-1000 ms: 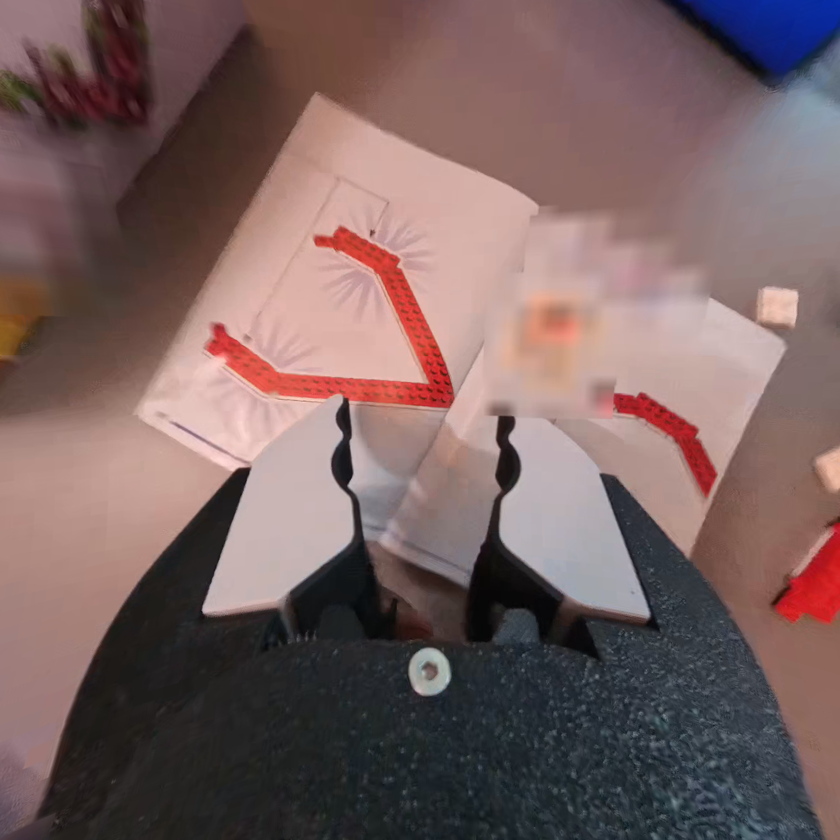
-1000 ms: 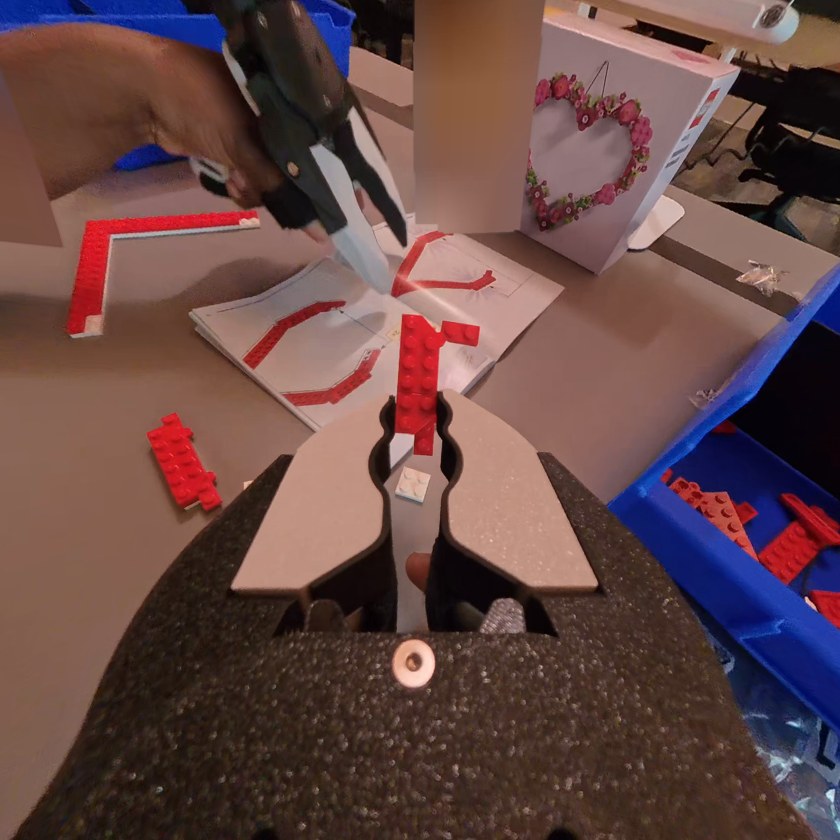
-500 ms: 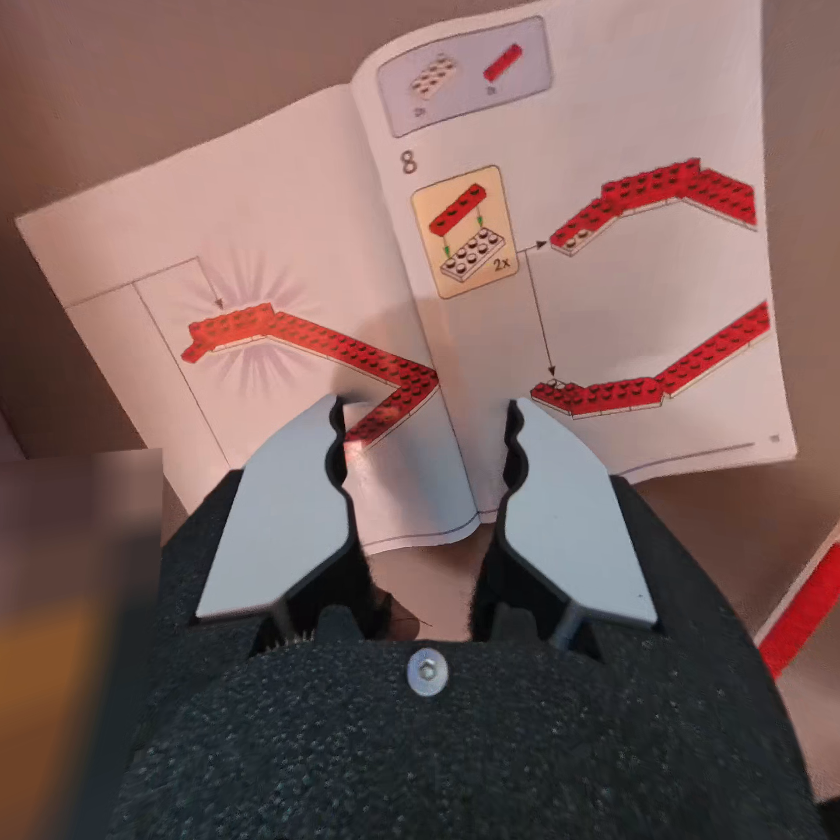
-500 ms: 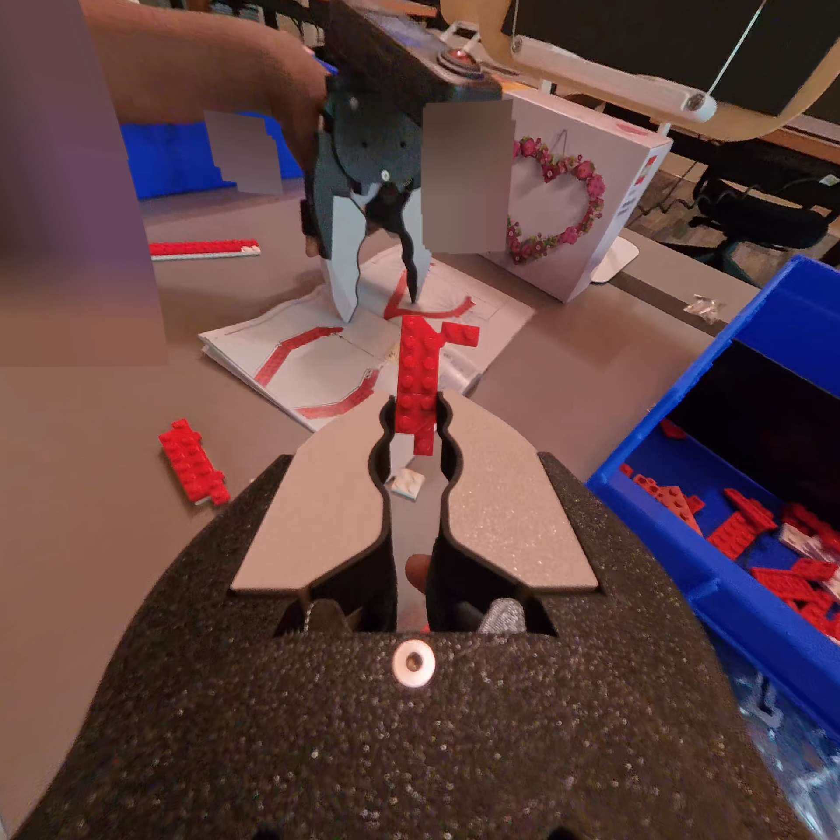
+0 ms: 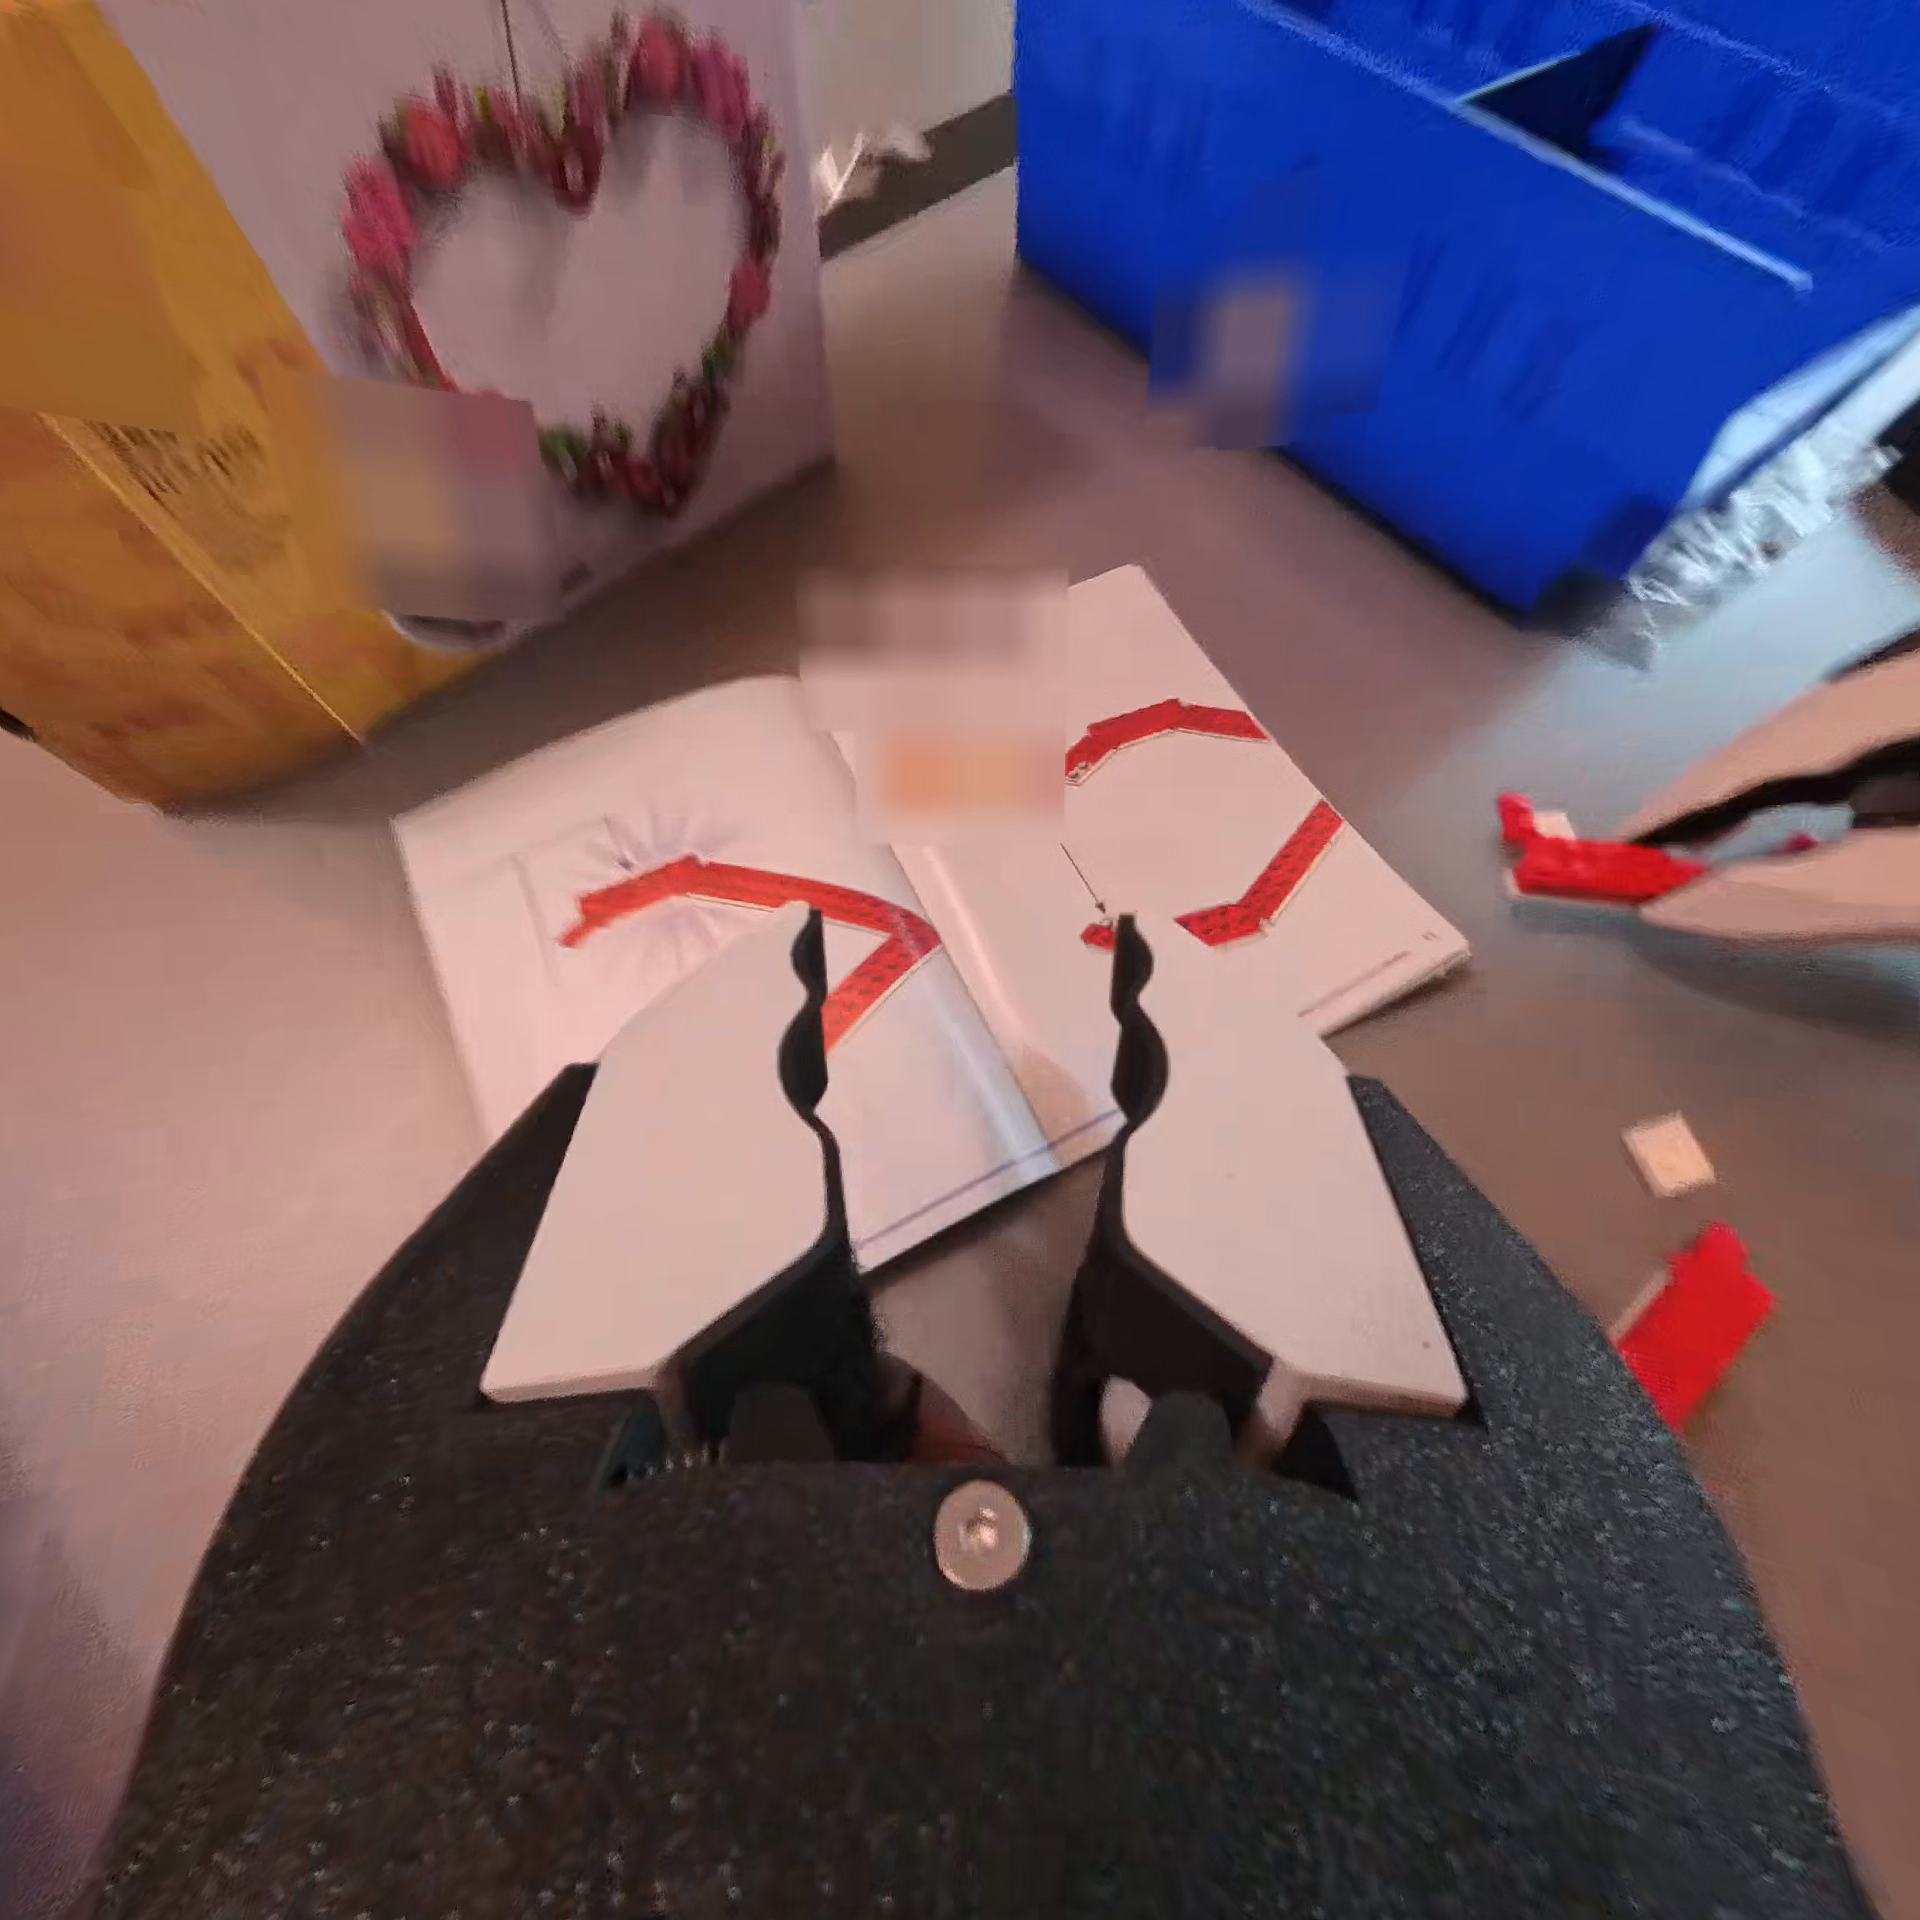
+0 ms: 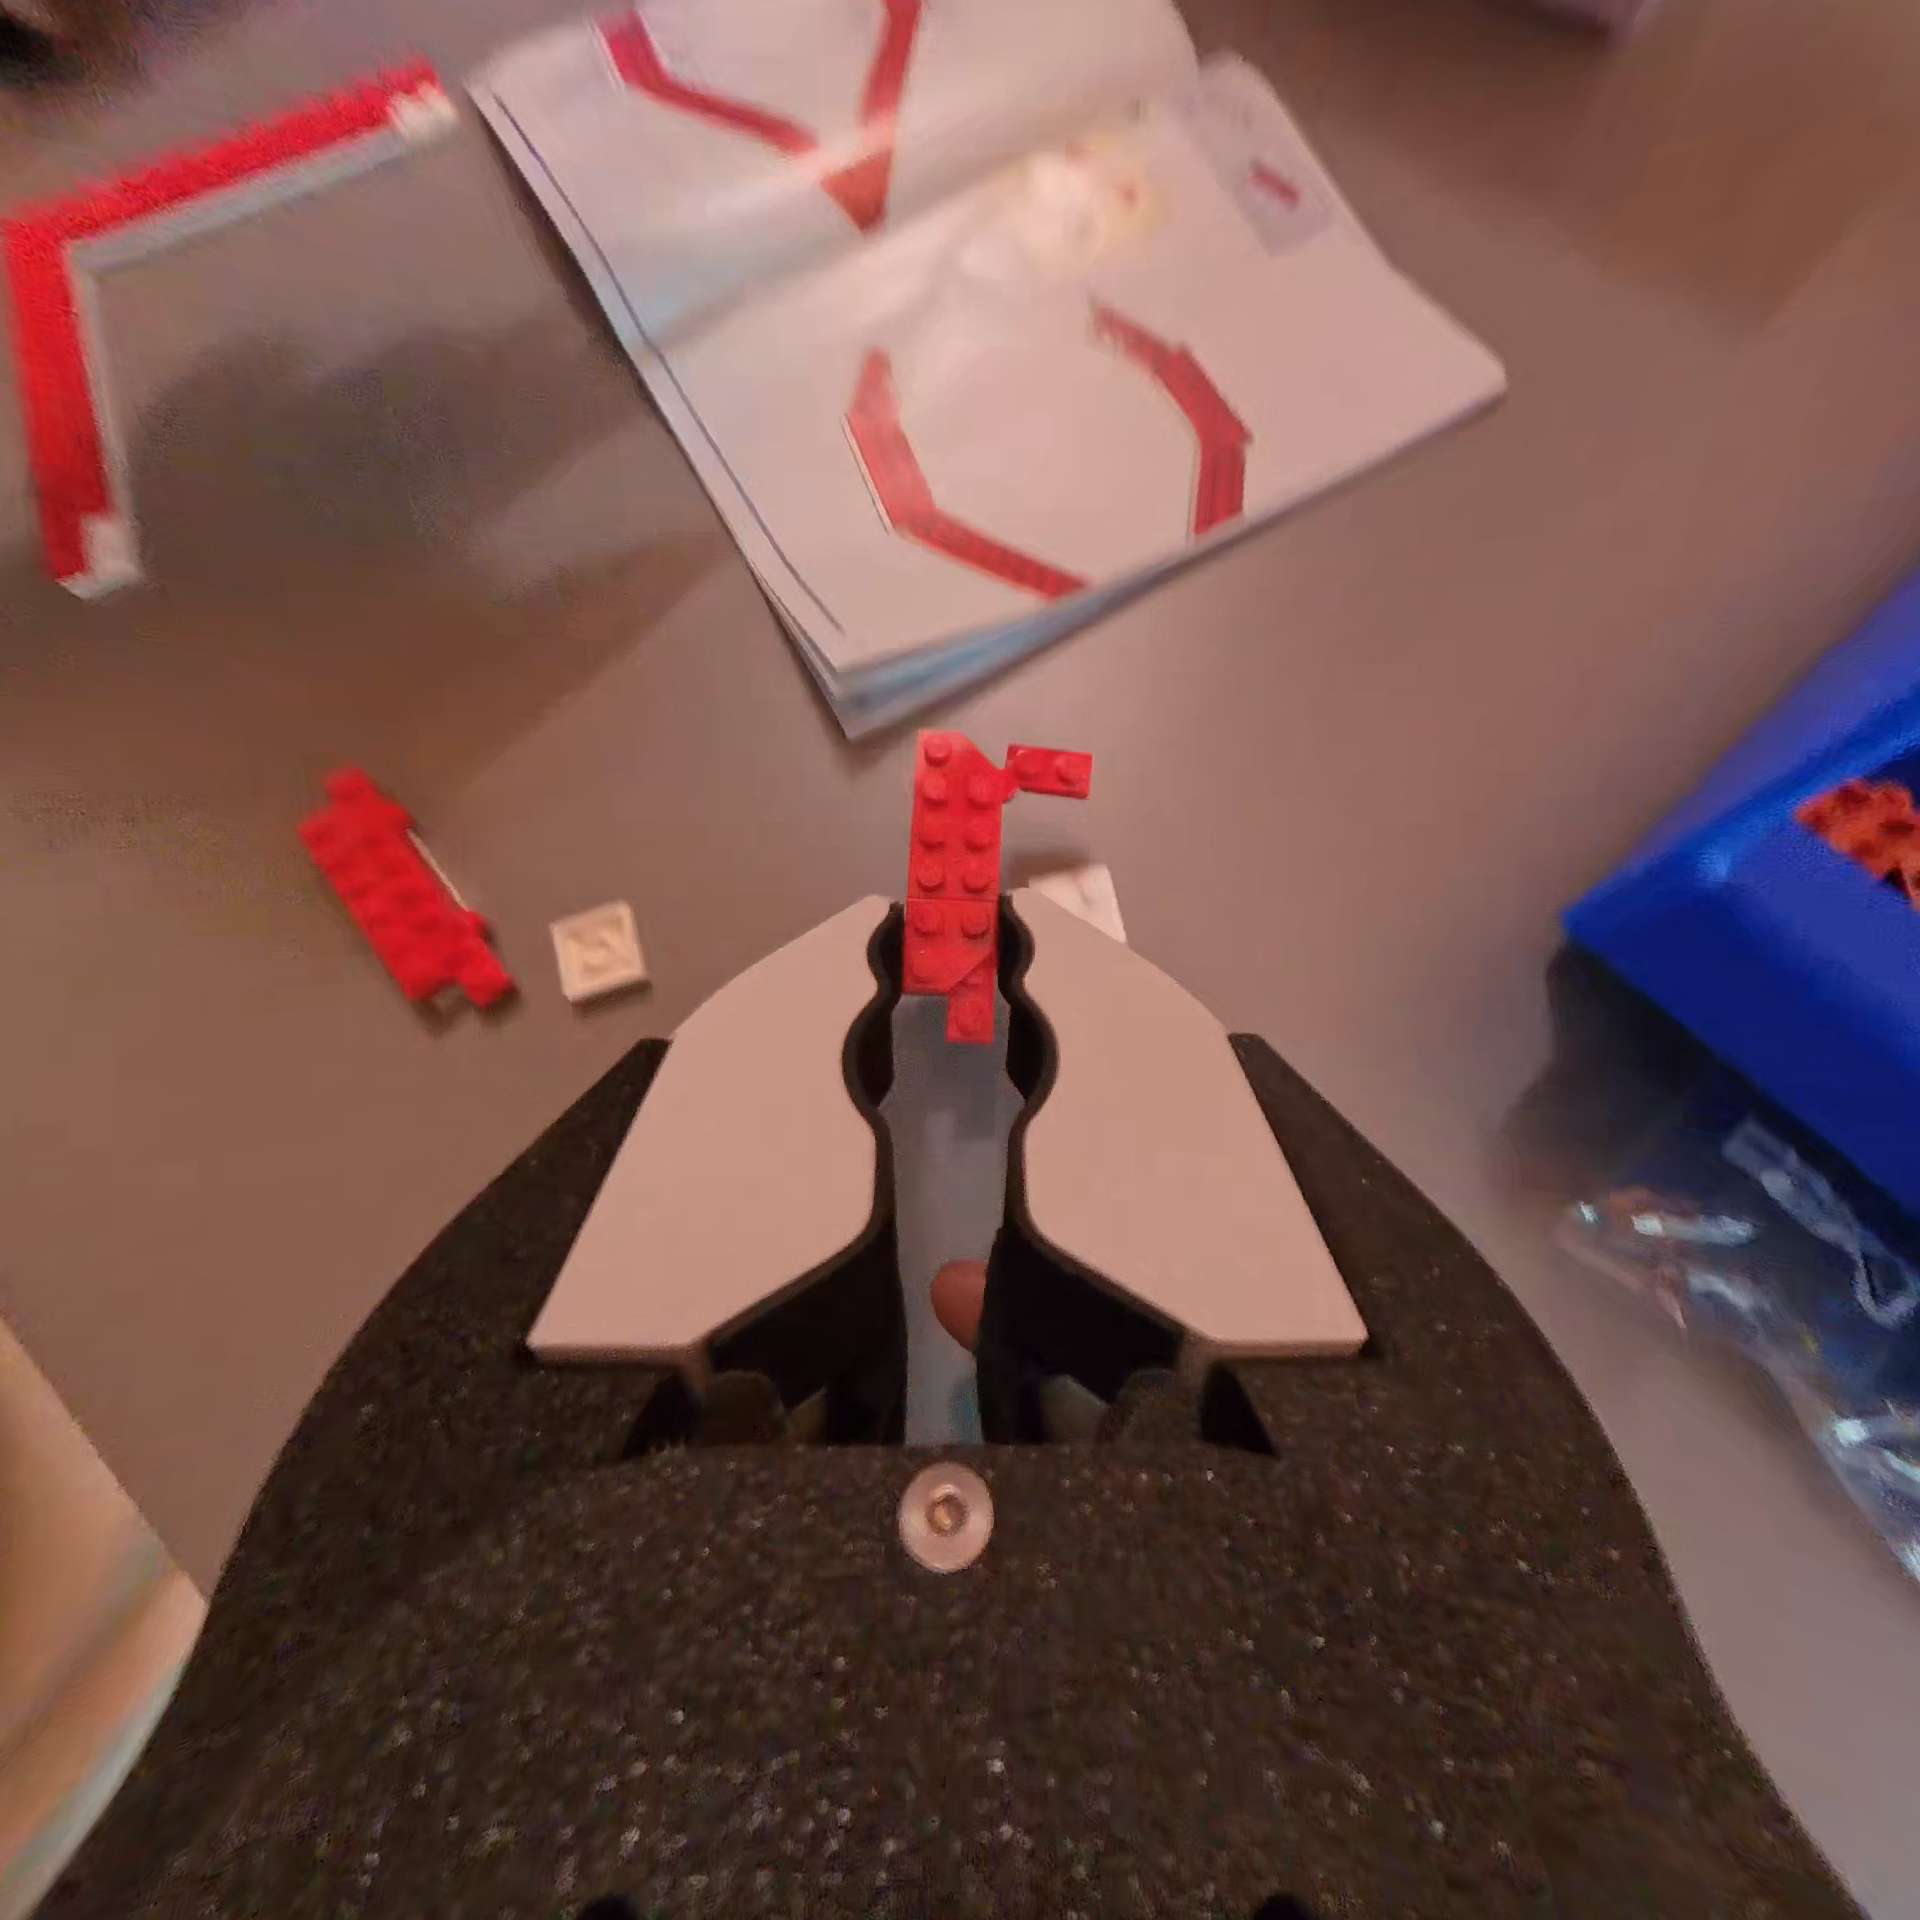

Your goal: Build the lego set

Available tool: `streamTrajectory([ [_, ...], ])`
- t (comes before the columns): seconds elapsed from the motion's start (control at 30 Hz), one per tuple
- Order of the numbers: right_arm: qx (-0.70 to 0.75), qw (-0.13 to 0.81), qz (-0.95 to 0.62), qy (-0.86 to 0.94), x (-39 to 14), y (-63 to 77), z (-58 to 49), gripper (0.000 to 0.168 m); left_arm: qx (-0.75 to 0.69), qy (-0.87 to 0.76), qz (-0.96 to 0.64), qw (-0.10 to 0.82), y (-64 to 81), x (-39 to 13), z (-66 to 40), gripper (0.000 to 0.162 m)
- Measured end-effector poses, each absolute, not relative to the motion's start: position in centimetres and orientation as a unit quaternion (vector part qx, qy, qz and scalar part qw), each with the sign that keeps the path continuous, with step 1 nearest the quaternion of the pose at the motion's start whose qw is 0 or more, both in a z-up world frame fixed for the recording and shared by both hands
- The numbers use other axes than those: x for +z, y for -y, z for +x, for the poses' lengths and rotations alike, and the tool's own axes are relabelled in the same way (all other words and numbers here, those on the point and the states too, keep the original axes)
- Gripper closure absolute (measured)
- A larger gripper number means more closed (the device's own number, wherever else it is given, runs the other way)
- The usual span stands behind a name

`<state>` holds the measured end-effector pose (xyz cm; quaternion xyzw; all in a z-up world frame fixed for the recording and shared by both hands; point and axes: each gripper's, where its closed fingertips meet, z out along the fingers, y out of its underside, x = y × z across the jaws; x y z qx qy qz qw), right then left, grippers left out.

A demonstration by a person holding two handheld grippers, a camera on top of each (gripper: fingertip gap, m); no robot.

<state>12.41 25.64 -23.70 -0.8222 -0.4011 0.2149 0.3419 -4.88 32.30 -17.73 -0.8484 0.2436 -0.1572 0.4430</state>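
My right gripper is shut on a red plate assembly with a small red plate hinged at its top, held above the table. It also shows at the right edge of the left wrist view, holding the red assembly. My left gripper is open and empty above the open instruction booklet. The booklet also shows in the right wrist view. A long red and white L-shaped assembly lies at the far left. A second red plate piece and a white tile lie on the table.
The set's box with a heart wreath stands behind the booklet beside a yellow box. A blue bin stands at the back right, with red pieces inside. Clear plastic bags lie beside it. A white tile and a red piece lie right. To reach the white tile in a straight line is about 6 cm for my right fingers, about 15 cm for my left. Look for it in the left wrist view too.
My left gripper has pulled back and tilted up from the booklet, still open. My right gripper has tipped down toward the table with the red assembly still held; the left gripper has left its view.
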Motion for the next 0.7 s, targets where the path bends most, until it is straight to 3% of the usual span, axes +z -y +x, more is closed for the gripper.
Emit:
streamTrajectory([
  [0.07,0.204,0.321,-0.831,0.407,-24.5,-25.2,13.2,0.148,-0.132,-0.289,-0.846,0.428,-31.6,-16.8,-6.5,0.107],
  [0.1,0.206,0.308,-0.836,0.405,-24.6,-25.0,13.3,0.136,-0.113,-0.301,-0.850,0.417,-31.5,-17.0,-7.5,0.108],
  [0.13,0.201,0.300,-0.843,0.399,-24.5,-25.1,13.5,0.126,-0.091,-0.309,-0.853,0.411,-31.8,-17.5,-8.4,0.110],
  [0.2,0.192,0.311,-0.842,0.396,-23.2,-25.8,13.2,0.123,-0.065,-0.337,-0.851,0.397,-32.1,-18.9,-9.2,0.121],
  [0.33,0.209,0.377,-0.799,0.419,-19.8,-27.4,8.3,0.149,-0.055,-0.387,-0.844,0.367,-32.6,-21.8,-8.0,0.143],
  [0.43,0.224,0.344,-0.811,0.417,-21.5,-28.2,4.2,0.166,-0.005,-0.428,-0.837,0.341,-32.9,-23.8,-7.4,0.153],
  [0.57,0.216,0.259,-0.850,0.405,-25.3,-28.6,3.6,0.168,0.003,-0.427,-0.855,0.295,-31.5,-25.1,-7.3,0.162],
  [0.7,0.195,0.285,-0.837,0.424,-25.3,-29.6,5.7,0.168,-0.047,-0.394,-0.874,0.280,-29.6,-25.2,-6.5,0.162],
])
